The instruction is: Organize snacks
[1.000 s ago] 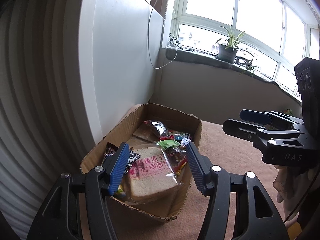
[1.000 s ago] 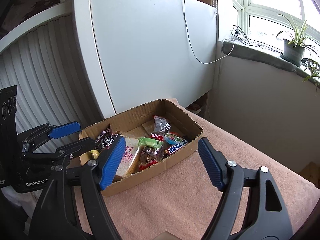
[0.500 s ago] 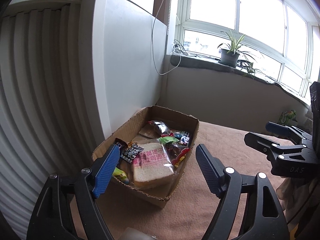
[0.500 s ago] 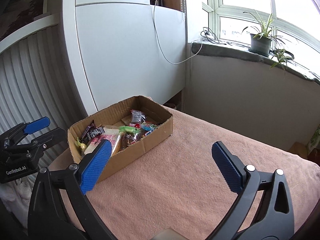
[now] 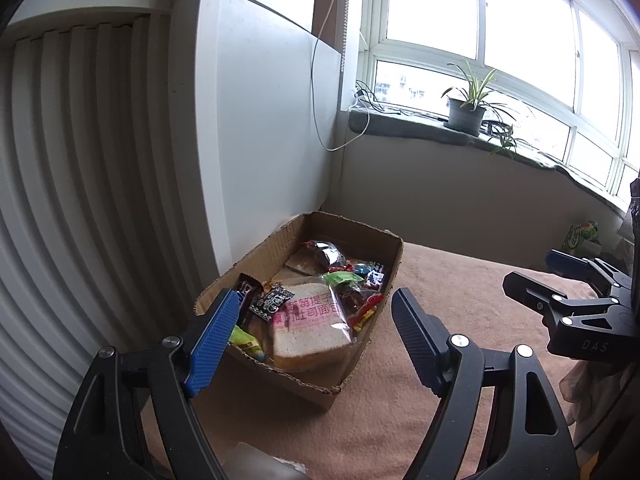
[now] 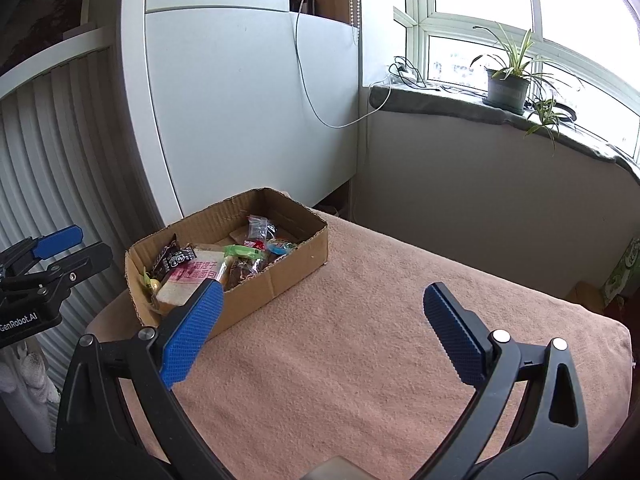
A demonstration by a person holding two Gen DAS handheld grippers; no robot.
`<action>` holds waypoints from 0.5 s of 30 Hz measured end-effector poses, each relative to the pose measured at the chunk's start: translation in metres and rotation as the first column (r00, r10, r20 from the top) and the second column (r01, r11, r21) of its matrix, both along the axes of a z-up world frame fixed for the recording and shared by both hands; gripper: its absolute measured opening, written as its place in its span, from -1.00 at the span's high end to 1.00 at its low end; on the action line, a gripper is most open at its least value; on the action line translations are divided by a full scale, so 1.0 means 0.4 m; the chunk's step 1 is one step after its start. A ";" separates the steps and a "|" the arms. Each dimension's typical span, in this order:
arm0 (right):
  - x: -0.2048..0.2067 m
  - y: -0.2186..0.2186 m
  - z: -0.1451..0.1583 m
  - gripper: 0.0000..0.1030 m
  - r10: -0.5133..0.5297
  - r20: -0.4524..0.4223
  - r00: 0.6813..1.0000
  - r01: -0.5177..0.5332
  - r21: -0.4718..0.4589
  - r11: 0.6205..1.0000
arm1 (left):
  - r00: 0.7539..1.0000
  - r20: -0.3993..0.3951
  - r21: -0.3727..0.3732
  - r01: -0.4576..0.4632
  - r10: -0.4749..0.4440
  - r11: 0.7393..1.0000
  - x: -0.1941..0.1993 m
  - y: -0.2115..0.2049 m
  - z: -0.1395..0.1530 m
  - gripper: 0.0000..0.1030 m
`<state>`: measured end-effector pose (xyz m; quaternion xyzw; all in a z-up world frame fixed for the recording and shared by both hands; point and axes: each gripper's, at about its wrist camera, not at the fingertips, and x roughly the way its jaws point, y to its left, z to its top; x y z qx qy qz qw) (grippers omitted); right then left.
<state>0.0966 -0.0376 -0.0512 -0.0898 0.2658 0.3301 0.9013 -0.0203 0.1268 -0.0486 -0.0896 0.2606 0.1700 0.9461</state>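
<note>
An open cardboard box (image 5: 362, 354) sits at the left end of a tan-covered table (image 5: 460, 280). It holds a bagged bread slice (image 5: 310, 326) with pink print, dark candy wrappers (image 5: 270, 300), a green packet (image 5: 340, 278) and several small snacks. The box also shows in the right wrist view (image 6: 296, 274). My left gripper (image 5: 314, 328) is open and empty, just short of the box's near end. My right gripper (image 6: 324, 328) is open and empty above the bare table, right of the box.
A white cabinet (image 6: 240, 112) and ribbed radiator panel (image 5: 80, 184) stand behind the box. A windowsill with a potted plant (image 5: 466, 110) runs along the back. A green packet (image 6: 628, 270) lies off the table's right end.
Both grippers have pulled back from the box and risen. The box looks smaller and farther away. The snacks in it have not moved.
</note>
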 end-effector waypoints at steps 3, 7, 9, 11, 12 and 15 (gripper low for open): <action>-0.001 0.000 0.000 -0.98 -0.002 0.000 1.000 0.002 0.001 1.000 | 1.000 -0.001 0.001 0.000 0.000 1.000 0.001 -0.002 0.001 -0.53; 0.001 -0.002 -0.005 -0.98 -0.010 -0.005 1.000 0.010 0.001 1.000 | 1.000 -0.003 -0.002 0.004 -0.004 1.000 0.000 -0.005 0.001 -0.53; 0.002 -0.005 -0.009 -0.98 -0.014 -0.009 1.000 0.014 0.000 1.000 | 1.000 -0.002 -0.002 0.005 -0.005 1.000 0.000 -0.006 0.002 -0.53; 0.004 -0.010 -0.011 -0.98 -0.016 -0.012 1.000 0.016 0.000 1.000 | 1.000 -0.002 -0.002 0.005 -0.005 1.000 -0.001 -0.008 0.002 -0.53; 0.004 -0.011 -0.012 -0.98 -0.016 -0.014 1.000 0.016 0.001 1.000 | 1.000 -0.001 -0.003 0.005 -0.005 1.000 -0.002 -0.009 0.002 -0.53; 0.004 -0.014 -0.011 -0.98 -0.018 -0.016 1.000 0.018 0.006 1.000 | 1.000 -0.002 -0.002 0.002 -0.002 1.000 -0.003 -0.012 0.002 -0.53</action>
